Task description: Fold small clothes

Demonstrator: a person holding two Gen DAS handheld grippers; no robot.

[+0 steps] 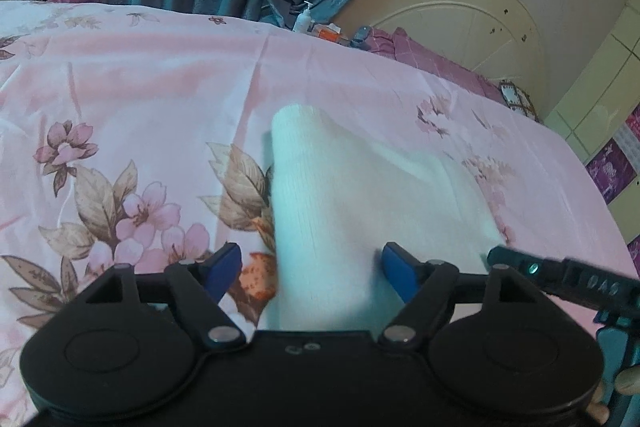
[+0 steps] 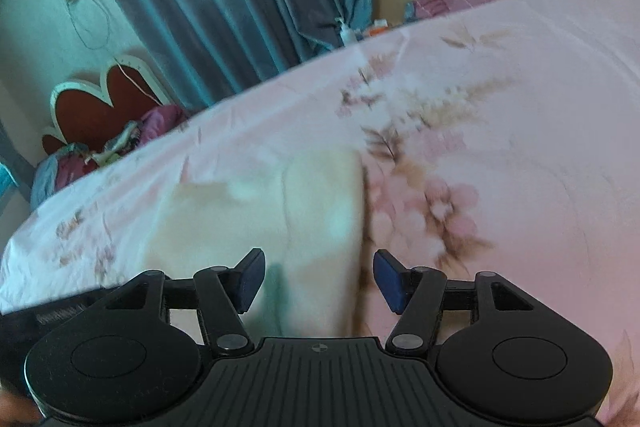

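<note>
**White cloth dead ahead of both grippers**

Pink floral bedsheet (image 1: 140, 87) spread wide, bearing white garment (image 1: 340, 187) near its front edge, long axis running near to far. Left gripper (image 1: 312, 275) straddling its near end, jaws apart, empty. Right gripper (image 2: 319, 279) likewise spread, just right, equally near.

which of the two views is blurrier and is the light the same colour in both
Right wrist view: clearly blurrier, the floral bedsheet print smeared and the white garment soft-edged with a yellowish cast. Left wrist view: sharper, leaves on the sheet crisp, garment tinted cool bluish-white, only slight softness. Both show strong fisheye bending at the bed edge; both grippers stay in focus.
</note>
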